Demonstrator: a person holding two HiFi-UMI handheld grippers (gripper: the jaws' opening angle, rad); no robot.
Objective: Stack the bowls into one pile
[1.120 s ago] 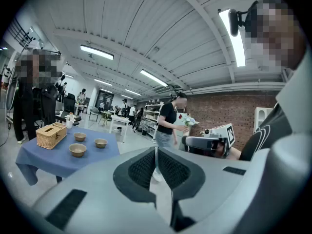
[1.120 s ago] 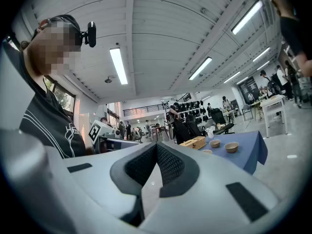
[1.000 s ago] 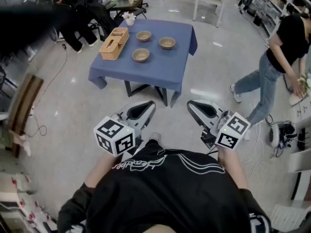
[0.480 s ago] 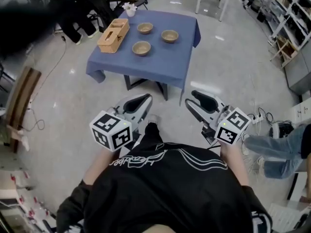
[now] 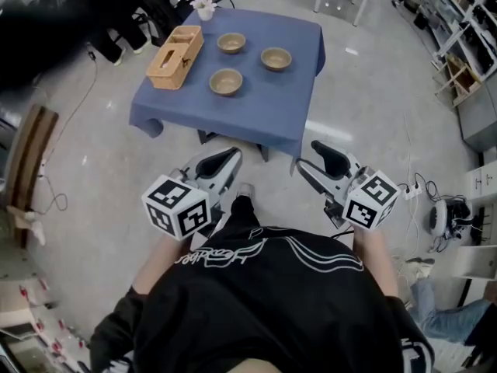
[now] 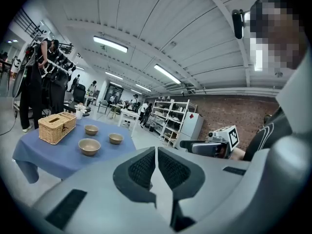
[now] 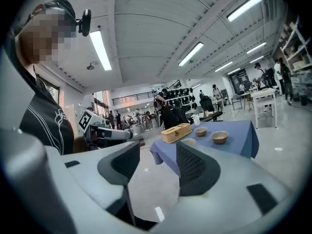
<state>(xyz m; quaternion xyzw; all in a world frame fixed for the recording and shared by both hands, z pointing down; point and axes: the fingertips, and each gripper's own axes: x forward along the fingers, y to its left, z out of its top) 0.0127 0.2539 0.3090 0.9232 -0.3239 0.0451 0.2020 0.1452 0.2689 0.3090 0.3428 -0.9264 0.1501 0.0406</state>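
Observation:
Three tan bowls stand apart on a blue-clothed table [image 5: 264,103]: a far one [image 5: 231,43], a right one [image 5: 276,58] and a near one [image 5: 226,81]. In the left gripper view they show as far bowl [image 6: 91,129], right bowl [image 6: 116,138] and near bowl [image 6: 89,146]. My left gripper [image 5: 231,156] [image 6: 156,155] is shut with nothing in it, short of the table's near edge. My right gripper [image 5: 306,155] [image 7: 158,162] has just been opening and stands open and empty. Its right jaw partly hides the near bowl [image 7: 187,141].
A wicker box [image 5: 175,57] sits at the table's left side, and a small white flower pot [image 5: 204,8] at its far corner. Shelving [image 5: 458,29] lines the right wall. Cables and a power strip [image 5: 411,189] lie on the floor at right.
Both grippers have moved forward toward the table. The right jaws went from shut to open. The person at right has walked out of the middle of the view.

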